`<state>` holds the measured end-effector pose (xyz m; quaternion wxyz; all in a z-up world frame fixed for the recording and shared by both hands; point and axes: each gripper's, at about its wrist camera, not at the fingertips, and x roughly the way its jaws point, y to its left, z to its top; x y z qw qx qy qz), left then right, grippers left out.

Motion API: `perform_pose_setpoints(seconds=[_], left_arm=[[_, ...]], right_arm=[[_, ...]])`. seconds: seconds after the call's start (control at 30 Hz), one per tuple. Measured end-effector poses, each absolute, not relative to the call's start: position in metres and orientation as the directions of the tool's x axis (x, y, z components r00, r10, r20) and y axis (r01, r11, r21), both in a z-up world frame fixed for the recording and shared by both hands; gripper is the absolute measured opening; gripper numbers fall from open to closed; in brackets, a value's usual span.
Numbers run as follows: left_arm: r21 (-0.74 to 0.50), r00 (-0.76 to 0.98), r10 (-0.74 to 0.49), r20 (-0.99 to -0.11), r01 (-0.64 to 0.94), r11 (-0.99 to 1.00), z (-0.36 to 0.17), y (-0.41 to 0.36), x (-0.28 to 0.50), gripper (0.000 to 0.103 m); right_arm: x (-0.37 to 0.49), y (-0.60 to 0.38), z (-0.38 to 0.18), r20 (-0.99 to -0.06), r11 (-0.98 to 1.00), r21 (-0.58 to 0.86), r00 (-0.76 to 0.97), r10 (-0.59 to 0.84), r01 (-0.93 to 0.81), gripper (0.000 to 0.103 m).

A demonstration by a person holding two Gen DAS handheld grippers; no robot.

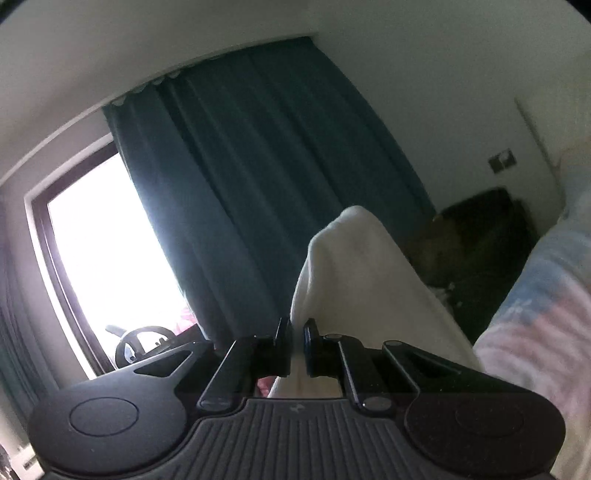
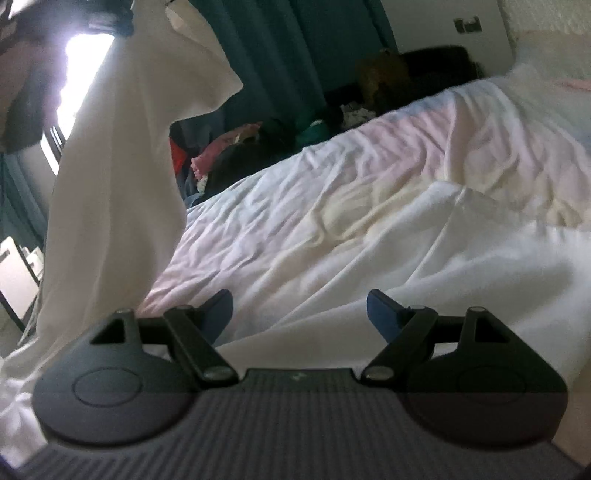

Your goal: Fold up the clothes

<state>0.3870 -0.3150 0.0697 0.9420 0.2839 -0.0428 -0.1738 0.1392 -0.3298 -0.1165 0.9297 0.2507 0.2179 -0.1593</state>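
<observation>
A white garment (image 1: pixel 354 273) is pinched in my left gripper (image 1: pixel 297 332), which is shut on its edge and held up level, facing the curtain. In the right wrist view the same white garment (image 2: pixel 122 177) hangs as a long sheet down the left side, and the left gripper (image 2: pixel 110 22) shows dark at its top. My right gripper (image 2: pixel 299 310) stands open low over white cloth (image 2: pixel 461 280) lying on the bed, with nothing between its fingers. Whether that cloth is part of the garment I cannot tell.
A rumpled pale pink and white bedcover (image 2: pixel 369 173) fills the bed. Beyond its far edge lies a pile of dark, pink and red clothes (image 2: pixel 236 147). A teal curtain (image 1: pixel 251 177) hangs beside a bright window (image 1: pixel 107 251). A dark piece of furniture (image 1: pixel 480 240) stands by the wall.
</observation>
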Motion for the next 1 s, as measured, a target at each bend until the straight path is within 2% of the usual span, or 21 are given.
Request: perform_pose_setpoints(seconds=[0.1,0.13,0.2,0.23,0.27,0.37,0.5,0.57,0.67,0.8,1.0], left_arm=[[0.508,0.954,-0.295,-0.055,0.281,0.814,0.041,-0.326,0.421,0.015],[0.481,0.961,-0.268,-0.069,0.268,0.835,0.029,-0.326,0.431,0.023],[0.402,0.97,-0.221,-0.105,0.245,0.882,0.011,-0.324,0.447,0.049],[0.343,0.971,-0.199,-0.133,0.233,0.91,0.004,-0.319,0.454,0.071],[0.289,0.97,-0.184,-0.157,0.223,0.931,-0.002,-0.314,0.461,0.081],[0.191,0.963,-0.18,-0.202,0.219,0.957,-0.012,-0.29,0.468,0.082],[0.164,0.956,-0.147,-0.252,0.192,0.968,-0.015,-0.243,0.445,0.083],[0.133,0.953,-0.148,-0.263,0.188,0.973,-0.017,-0.203,0.414,0.088],[0.081,0.943,-0.147,-0.299,0.179,0.981,-0.02,-0.123,0.356,0.089],[0.069,0.94,-0.095,-0.327,0.124,0.99,-0.016,-0.044,0.261,0.089],[-0.015,0.93,-0.042,-0.364,0.039,0.999,-0.023,0.036,0.141,0.093]], right_arm=[[0.141,-0.333,-0.119,-0.483,0.819,0.4,0.854,-0.192,0.41,0.081],[0.142,-0.333,-0.12,-0.482,0.819,0.4,0.854,-0.195,0.412,0.081],[0.145,-0.336,-0.123,-0.485,0.815,0.406,0.853,-0.192,0.414,0.081],[0.146,-0.336,-0.124,-0.486,0.815,0.405,0.852,-0.193,0.415,0.081],[0.147,-0.337,-0.125,-0.487,0.816,0.402,0.852,-0.194,0.416,0.081],[0.151,-0.336,-0.128,-0.488,0.821,0.394,0.851,-0.194,0.414,0.081],[0.153,-0.332,-0.13,-0.484,0.837,0.377,0.855,-0.187,0.397,0.081],[0.154,-0.33,-0.13,-0.479,0.842,0.378,0.86,-0.177,0.384,0.081],[0.151,-0.326,-0.127,-0.463,0.853,0.384,0.873,-0.155,0.355,0.081],[0.147,-0.32,-0.119,-0.426,0.872,0.382,0.896,-0.129,0.307,0.081],[0.141,-0.31,-0.11,-0.405,0.892,0.387,0.912,-0.064,0.234,0.081]])
